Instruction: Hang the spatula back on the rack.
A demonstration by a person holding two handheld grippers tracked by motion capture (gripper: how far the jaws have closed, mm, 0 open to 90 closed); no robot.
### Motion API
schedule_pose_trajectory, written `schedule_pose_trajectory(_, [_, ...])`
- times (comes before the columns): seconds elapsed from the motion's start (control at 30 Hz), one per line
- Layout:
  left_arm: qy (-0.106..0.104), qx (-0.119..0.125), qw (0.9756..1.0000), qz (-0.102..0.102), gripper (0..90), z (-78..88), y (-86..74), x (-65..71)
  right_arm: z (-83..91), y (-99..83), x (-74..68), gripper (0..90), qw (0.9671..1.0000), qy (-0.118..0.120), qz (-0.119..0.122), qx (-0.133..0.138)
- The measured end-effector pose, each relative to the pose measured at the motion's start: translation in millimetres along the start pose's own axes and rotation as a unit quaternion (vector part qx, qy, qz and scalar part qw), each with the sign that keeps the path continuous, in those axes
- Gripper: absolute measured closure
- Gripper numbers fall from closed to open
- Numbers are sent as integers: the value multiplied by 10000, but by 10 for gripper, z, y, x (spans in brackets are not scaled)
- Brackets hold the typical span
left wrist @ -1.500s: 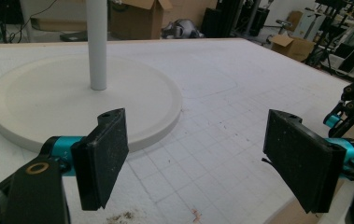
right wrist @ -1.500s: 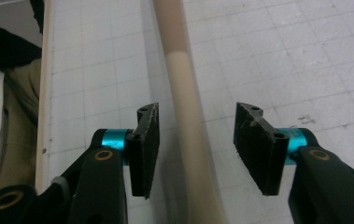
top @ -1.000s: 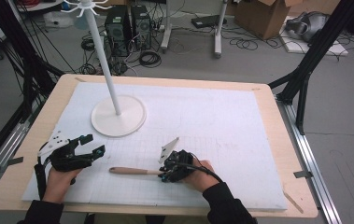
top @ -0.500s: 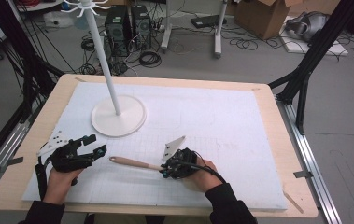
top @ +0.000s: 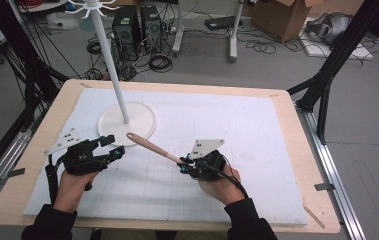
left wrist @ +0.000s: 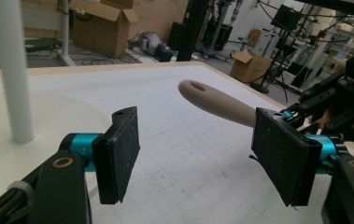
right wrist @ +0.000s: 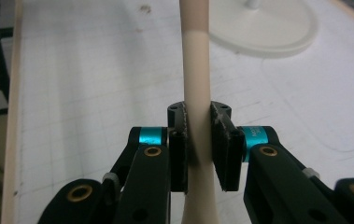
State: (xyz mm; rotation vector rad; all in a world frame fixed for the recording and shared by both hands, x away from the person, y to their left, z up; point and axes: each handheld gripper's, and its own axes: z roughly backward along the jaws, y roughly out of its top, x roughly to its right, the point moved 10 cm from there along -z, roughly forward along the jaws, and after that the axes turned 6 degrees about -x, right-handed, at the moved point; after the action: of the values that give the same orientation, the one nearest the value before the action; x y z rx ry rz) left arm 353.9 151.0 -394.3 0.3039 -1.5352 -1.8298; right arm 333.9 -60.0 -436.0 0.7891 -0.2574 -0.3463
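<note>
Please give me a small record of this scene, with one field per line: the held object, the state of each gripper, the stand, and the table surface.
held object: beige utensil handle, with a hole at its far end, lifted off the mat
right gripper: shut on the handle, jaws pressing both sides
left gripper: open, jaws wide apart, nothing between them
stand: white pole stand on a round base, upright, hooks at top
surface: white gridded mat on a wooden table

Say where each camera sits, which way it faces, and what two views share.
High view: above the table's near side, looking forward and down; both forearms, left gripper, right gripper.
Left gripper view: between its open jaws, facing the stand pole.
Right gripper view: along jaws clamping the spoon handle.
All share that handle.
</note>
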Motion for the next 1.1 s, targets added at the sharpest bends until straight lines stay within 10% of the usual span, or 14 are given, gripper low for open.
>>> schedule_pose_trajectory(0.43, [-415, -181, 9990, 26, 307, -406, 370, 290, 107, 315, 47, 781, 9958, -151, -291, 856])
schedule_pose_trajectory(1.1, [-599, -102, 9979, 229, 559, -569, 533, 386, 4, 430, 4, 781, 9915, -460, -539, 1087])
